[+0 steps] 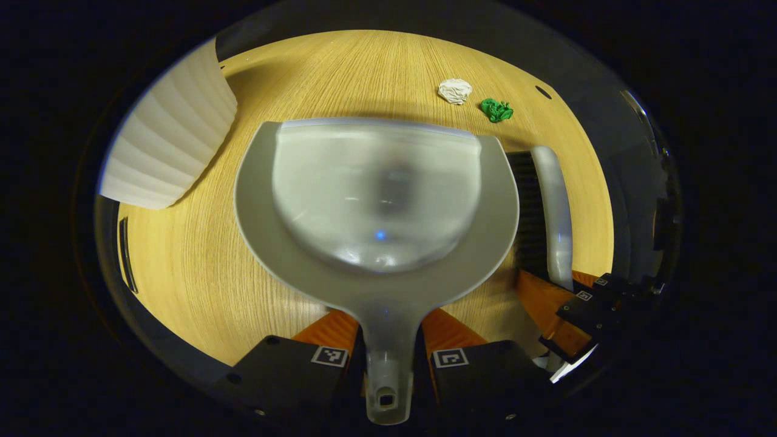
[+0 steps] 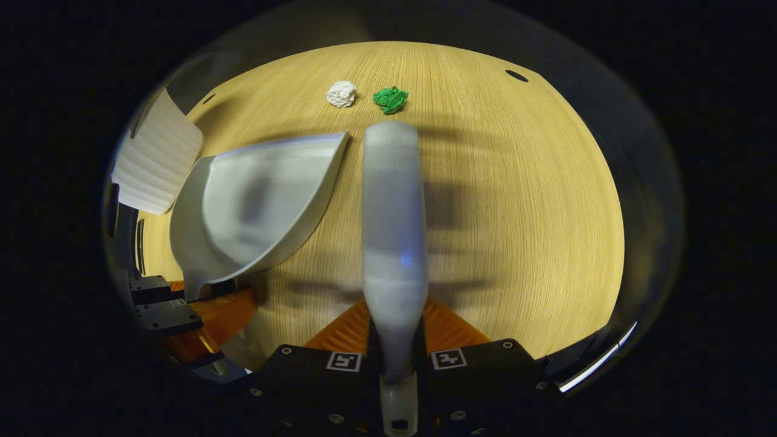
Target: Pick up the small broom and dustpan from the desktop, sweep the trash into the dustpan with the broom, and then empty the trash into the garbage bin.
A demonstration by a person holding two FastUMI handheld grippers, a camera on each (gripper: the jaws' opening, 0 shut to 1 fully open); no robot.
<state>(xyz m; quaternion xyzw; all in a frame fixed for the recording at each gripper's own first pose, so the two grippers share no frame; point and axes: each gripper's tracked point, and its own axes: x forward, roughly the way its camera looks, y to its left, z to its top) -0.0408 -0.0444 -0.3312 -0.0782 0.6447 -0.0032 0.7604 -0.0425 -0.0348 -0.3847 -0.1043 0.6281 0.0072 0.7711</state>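
Note:
A grey dustpan (image 1: 376, 194) fills the middle of the left gripper view, its handle clamped between the fingers of my left gripper (image 1: 388, 340), which is shut on it. The small broom (image 2: 393, 230) runs straight ahead in the right gripper view, held by my right gripper (image 2: 394, 331), shut on its handle. Beyond both tools lie a white paper ball (image 1: 454, 91) (image 2: 341, 94) and a green paper ball (image 1: 497, 110) (image 2: 390, 99), side by side on the wooden desktop (image 2: 516, 200). The broom (image 1: 549, 212) and right gripper (image 1: 592, 309) appear right of the dustpan; the dustpan (image 2: 255, 200) lies left of the broom.
A white ribbed garbage bin (image 1: 170, 133) (image 2: 155, 161) stands at the left of the desk, close to the dustpan's left side. Small dark holes (image 2: 516, 75) mark the far desk surface. Bare wood stretches to the right of the broom.

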